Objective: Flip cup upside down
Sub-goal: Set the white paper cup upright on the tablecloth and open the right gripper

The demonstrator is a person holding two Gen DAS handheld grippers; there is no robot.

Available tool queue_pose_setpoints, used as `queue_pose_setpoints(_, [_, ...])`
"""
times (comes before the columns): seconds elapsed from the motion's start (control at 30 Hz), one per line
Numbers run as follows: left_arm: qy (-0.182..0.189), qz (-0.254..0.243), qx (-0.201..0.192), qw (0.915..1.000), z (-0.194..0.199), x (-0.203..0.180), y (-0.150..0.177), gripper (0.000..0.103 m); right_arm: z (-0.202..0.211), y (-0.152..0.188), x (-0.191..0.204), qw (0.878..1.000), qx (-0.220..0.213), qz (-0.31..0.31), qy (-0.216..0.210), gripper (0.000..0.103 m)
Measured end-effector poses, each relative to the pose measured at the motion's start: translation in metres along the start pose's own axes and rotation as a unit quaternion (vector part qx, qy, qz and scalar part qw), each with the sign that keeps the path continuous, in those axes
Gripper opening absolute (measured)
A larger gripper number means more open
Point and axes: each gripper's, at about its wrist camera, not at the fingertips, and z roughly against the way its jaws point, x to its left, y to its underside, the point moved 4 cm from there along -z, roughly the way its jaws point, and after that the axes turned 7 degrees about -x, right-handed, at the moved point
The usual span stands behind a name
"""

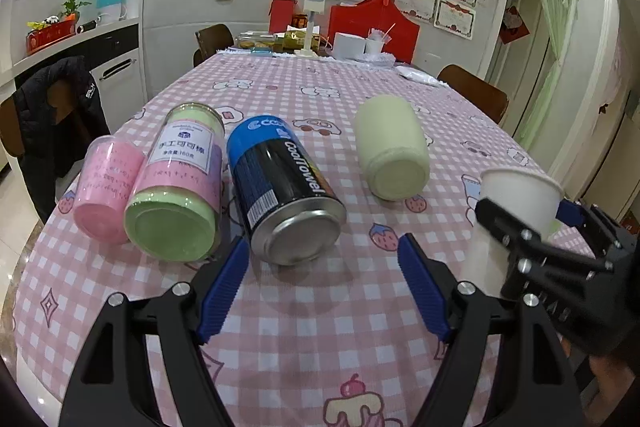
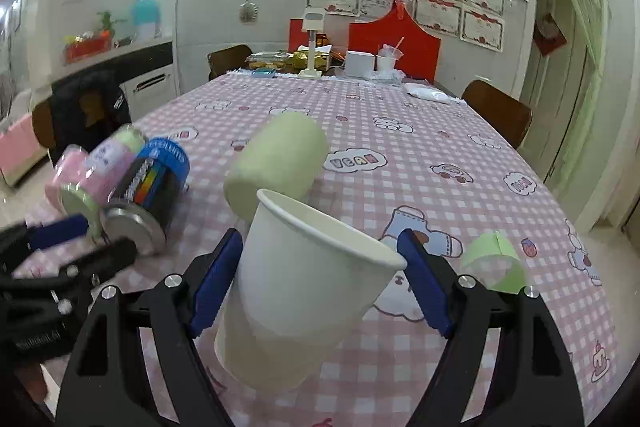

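A white paper cup stands mouth-up and tilted between the blue pads of my right gripper. The jaws are wide; the left pad touches the cup's side, the right pad stands apart from it. The cup also shows at the right of the left wrist view, with the right gripper's fingers around it. My left gripper is open and empty, low over the pink checked tablecloth, just in front of a lying black and blue can.
Lying on the cloth: a pink jar, a green-lidded jar, the can, and a pale green cylinder. A green tape loop lies at right. Boxes and a lamp stand at the table's far end; chairs stand around.
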Motion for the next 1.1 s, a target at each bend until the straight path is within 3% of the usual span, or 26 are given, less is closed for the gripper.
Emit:
queue_pose_setpoints(0.3, [0.005,-0.009,0.003,0.9999,0.011,-0.003,0.007,0.076,0.018,0.013,0.002,1.000,-0.008,-0.019,-0.018,0.077])
queue_pose_setpoints(0.47, [0.006,-0.011,-0.004,0.9999,0.023,0.002,0.009,0.076,0.028,0.018,0.005,0.999,-0.011,-0.037,-0.030,0.083])
queue_pose_setpoints(0.83, [0.008,-0.022,-0.013,0.9996,0.052,0.008,0.007,0.076,0.050,0.011,0.008,0.998,-0.022,-0.048,-0.040,0.085])
queue_pose_setpoints(1.1, [0.006,-0.029,-0.037,0.9989,0.086,0.002,-0.002,0.076,0.083,-0.002,-0.002,0.992,-0.044,-0.095,-0.073,0.091])
